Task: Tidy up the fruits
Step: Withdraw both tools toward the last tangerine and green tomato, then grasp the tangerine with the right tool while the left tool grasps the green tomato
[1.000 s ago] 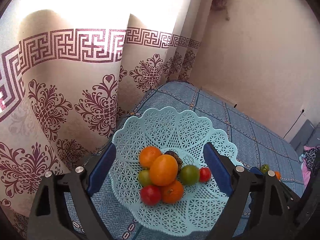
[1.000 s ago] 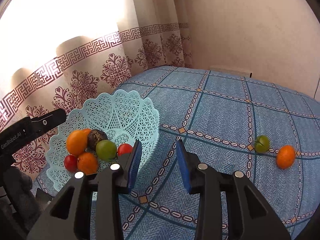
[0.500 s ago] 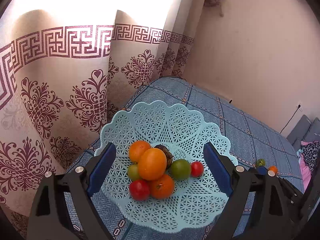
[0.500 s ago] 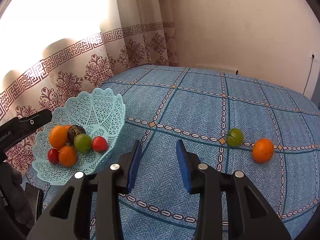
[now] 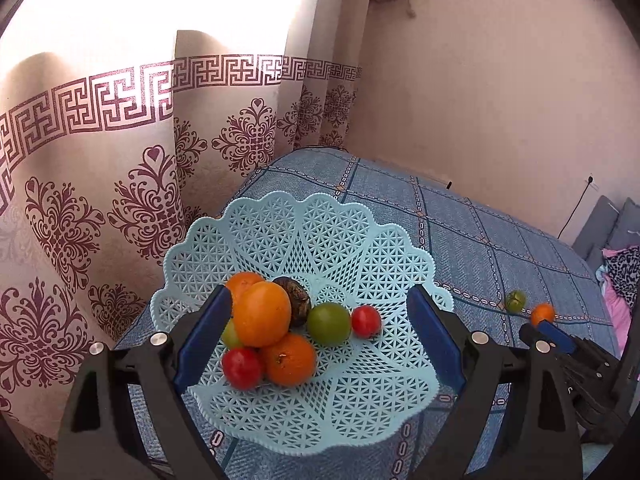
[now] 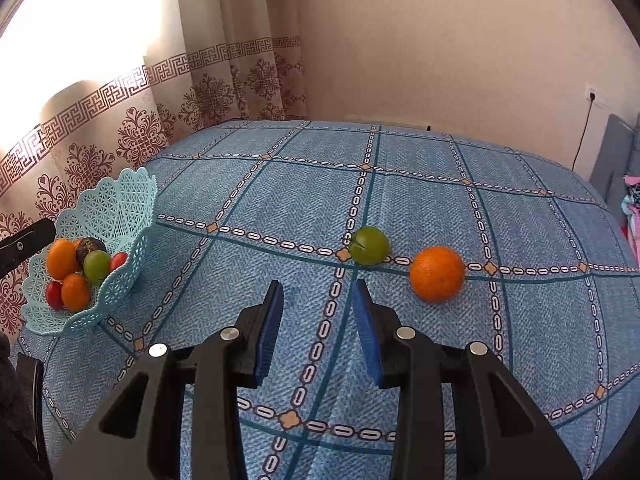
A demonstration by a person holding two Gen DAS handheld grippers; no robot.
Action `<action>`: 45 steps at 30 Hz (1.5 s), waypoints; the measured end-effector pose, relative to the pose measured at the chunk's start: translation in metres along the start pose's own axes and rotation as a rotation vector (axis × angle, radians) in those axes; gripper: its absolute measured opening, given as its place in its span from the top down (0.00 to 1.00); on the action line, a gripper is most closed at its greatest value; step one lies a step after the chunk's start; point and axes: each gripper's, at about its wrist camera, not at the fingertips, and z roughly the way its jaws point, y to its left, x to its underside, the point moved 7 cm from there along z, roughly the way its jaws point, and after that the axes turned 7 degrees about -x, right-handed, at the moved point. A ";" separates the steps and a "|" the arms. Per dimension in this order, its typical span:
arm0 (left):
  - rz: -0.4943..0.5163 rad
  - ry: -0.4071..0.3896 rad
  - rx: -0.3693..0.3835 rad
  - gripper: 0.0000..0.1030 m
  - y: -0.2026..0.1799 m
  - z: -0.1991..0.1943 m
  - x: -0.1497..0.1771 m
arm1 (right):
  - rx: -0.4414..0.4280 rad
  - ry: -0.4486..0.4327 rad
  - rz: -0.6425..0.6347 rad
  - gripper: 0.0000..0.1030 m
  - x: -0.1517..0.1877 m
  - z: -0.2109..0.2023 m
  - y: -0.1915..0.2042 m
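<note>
My left gripper (image 5: 320, 328) hangs wide open over the lattice basket (image 5: 360, 412) (fruit piled inside). Right of the basket, my right gripper (image 6: 318, 322) stands empty, jaws parted; beyond it lie a green fruit (image 6: 369, 245) and an orange (image 6: 437, 274), nearly touching.

Setting: a room in a home, probably a bedroom or sitting room.

Evidence, placed relative to the table (image 6: 400, 208):
- table spread with a blue checked cloth (image 6: 520, 320), household pattern;
- behind and to its left, a full-length cream curtain (image 5: 120, 184) with maroon key border and floral motifs, daylight glowing through it;
- behind it, a plain plastered wall (image 6: 440, 48), with a socket (image 6: 593, 97) and a cable (image 6: 582, 136) hanging from it at the right;
- beyond its right edge, grey cushions (image 5: 616, 232) and a pink patterned fabric (image 5: 624, 264);
- on its left end, a pale blue plastic lattice basket (image 5: 320, 232) holding fruit (image 5: 262, 314).
</note>
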 end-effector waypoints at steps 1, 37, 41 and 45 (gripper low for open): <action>0.006 0.000 0.000 0.12 -0.002 0.000 0.001 | 0.008 0.002 0.004 0.65 0.001 -0.001 -0.005; 0.300 0.021 0.108 0.05 -0.116 -0.012 0.004 | 0.077 0.068 0.156 0.61 -0.010 0.042 -0.095; 0.313 0.042 0.117 0.05 -0.127 -0.005 0.007 | 0.069 0.070 0.145 0.62 -0.007 0.038 -0.094; 0.338 0.055 0.120 0.05 -0.141 0.005 0.010 | 0.082 0.068 0.138 0.62 -0.002 0.028 -0.101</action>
